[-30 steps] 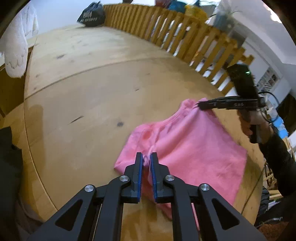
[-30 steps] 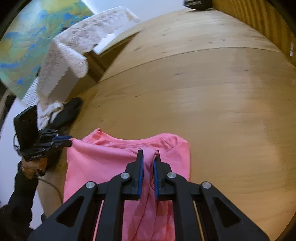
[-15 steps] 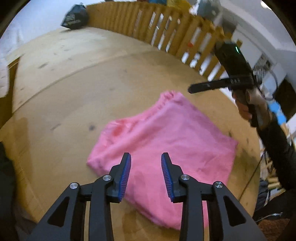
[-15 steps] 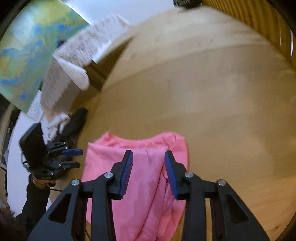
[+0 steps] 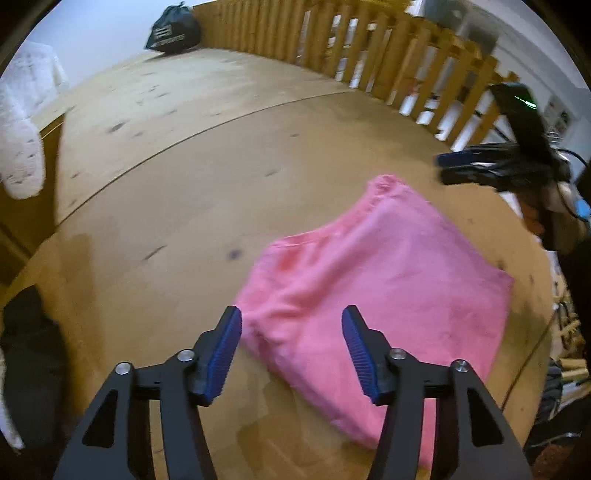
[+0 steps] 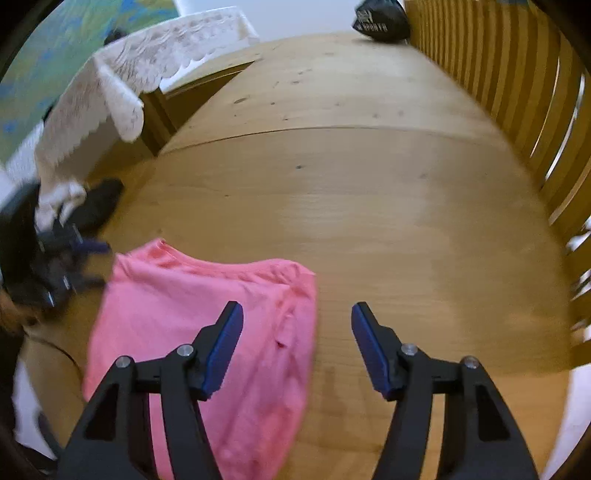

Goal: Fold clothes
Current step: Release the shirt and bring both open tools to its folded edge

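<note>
A pink garment lies folded on the round wooden table, near its front edge. My left gripper hovers over the garment's near left corner; its jaws are opening and the blue pads grip nothing. The right gripper, held by a hand, hangs above the far right corner, clear of the cloth. In the right wrist view the pink garment lies at lower left. My right gripper is above its right edge with jaws opening and nothing between them. The left gripper shows blurred at the left.
A black bag sits at the table's far end beside a wooden slat fence. A white lace cloth covers furniture to the left. Dark cloth lies at the left edge. Bare wood stretches beyond the garment.
Both grippers were shut on folds of the pink garment; they have let go, spread their jaws and lifted away. The garment now lies flatter on the table.
</note>
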The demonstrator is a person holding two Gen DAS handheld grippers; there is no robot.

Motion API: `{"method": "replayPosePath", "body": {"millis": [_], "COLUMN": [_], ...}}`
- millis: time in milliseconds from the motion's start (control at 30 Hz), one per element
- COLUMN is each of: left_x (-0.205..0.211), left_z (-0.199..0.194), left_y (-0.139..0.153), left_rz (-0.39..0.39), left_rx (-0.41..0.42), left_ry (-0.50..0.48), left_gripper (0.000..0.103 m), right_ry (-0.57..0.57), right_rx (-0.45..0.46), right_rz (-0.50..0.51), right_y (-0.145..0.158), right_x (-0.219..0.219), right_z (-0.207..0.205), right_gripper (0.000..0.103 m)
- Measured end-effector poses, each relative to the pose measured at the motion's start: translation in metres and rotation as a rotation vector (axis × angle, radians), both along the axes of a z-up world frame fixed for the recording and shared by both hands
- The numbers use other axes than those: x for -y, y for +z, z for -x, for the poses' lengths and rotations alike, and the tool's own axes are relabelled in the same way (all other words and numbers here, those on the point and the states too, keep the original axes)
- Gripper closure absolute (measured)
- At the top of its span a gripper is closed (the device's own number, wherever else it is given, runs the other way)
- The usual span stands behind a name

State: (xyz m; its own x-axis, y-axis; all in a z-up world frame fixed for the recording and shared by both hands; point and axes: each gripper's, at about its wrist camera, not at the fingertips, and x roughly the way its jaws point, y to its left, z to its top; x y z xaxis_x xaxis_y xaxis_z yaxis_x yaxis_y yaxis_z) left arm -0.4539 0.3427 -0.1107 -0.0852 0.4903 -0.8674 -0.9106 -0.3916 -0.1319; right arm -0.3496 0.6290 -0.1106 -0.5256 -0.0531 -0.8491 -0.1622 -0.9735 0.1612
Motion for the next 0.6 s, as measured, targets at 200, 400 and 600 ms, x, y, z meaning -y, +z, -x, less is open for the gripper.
{"method": "replayPosePath", "body": {"millis": [200, 400, 600], "left_x": [-0.013, -0.025, -0.021], "left_z": [0.001, -0.003, 0.002], "left_y": [-0.019, -0.029, -0.032], "left_rz": [0.096, 0.126, 0.147], "left_rx": [-0.053, -0.051, -0.045], "left_ry": [-0.01, -0.019, 0.007], "left_gripper": [0.042, 0.041, 0.041], "right_ry": [0.077, 0.1, 0.121], "right_rx": [0.112, 0.145, 0.151], "right_rz": [-0.023, 0.027, 0.012], "right_y": [-0.018, -0.036, -0.044], "right_x": [0.003, 0.0, 0.001], "right_z": [0.01, 0.023, 0.025], "right_gripper": [0.042, 0.042, 0.042]}}
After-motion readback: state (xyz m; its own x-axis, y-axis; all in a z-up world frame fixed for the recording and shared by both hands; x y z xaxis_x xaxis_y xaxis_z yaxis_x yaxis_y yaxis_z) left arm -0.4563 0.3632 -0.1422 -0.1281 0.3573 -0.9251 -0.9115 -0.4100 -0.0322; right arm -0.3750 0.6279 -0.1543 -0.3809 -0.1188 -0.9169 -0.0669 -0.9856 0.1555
